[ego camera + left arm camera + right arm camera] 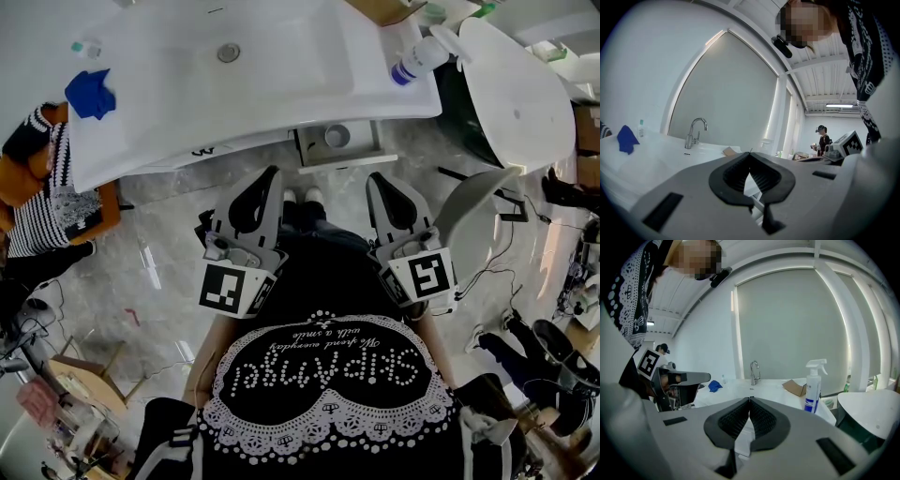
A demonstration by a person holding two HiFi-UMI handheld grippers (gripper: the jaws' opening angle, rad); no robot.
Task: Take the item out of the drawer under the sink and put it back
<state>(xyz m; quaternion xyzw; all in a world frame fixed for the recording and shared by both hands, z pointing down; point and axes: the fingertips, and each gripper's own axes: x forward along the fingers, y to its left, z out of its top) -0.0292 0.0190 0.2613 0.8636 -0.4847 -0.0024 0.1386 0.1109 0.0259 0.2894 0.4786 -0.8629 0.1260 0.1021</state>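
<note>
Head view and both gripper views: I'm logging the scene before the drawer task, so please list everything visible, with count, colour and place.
sink: one, white, top of the head view
faucet: one, chrome, at the sink's back
drawer: one, white, pulled out under the sink, round grey item inside
cloth: one, blue, sink's left end in the head view
spray bottle: one, white with blue label, sink's right end
cardboard piece: one, brown, beside the spray bottle
bystander: one, dark clothes, far background
left gripper: one, grey and black, jaws shut, empty
right gripper: one, grey and black, jaws shut, empty
</note>
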